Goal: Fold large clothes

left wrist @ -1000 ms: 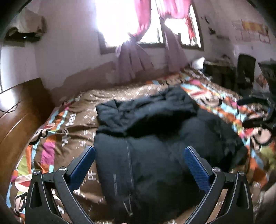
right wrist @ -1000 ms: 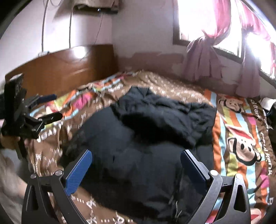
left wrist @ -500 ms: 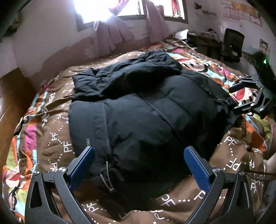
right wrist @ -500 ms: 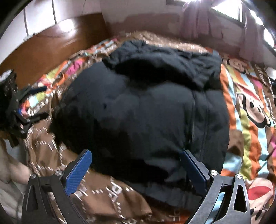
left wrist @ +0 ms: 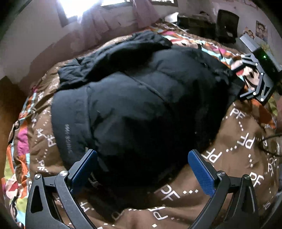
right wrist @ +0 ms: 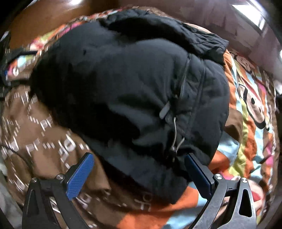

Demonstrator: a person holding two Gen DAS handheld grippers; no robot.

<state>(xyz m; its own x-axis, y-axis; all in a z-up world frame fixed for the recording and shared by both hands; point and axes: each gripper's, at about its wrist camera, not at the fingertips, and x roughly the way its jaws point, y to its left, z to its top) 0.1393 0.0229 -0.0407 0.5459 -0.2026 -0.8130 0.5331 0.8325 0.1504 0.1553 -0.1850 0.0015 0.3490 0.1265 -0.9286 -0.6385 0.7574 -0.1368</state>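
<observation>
- Black puffer jacket [left wrist: 141, 98] lies spread across the middle of the bed, its bulk bunched at the far end toward the window [left wrist: 74, 7].
- A zipper [right wrist: 183, 77] runs down the jacket's front, with a grey pull tab and a drawcord [right wrist: 174, 133] dangling near the hem.
- Left gripper [left wrist: 142, 169] hangs right over the near hem, fingers [left wrist: 82, 169] spread wide, blue pads either side of the fabric, nothing held.
- Right gripper [right wrist: 139, 174] is at the hem's other corner, fingers [right wrist: 80, 176] also wide apart and gripping nothing; the fabric edge sits between them.
- From the left wrist view, the right gripper [left wrist: 253, 82] shows at the jacket's far side, beside its edge.
- Underneath, a brown bedspread [left wrist: 238, 141] printed with white "PF" letters and cartoon monkeys covers the bed.
- A wooden headboard [right wrist: 44, 15] stands at the far end in the right view.
</observation>
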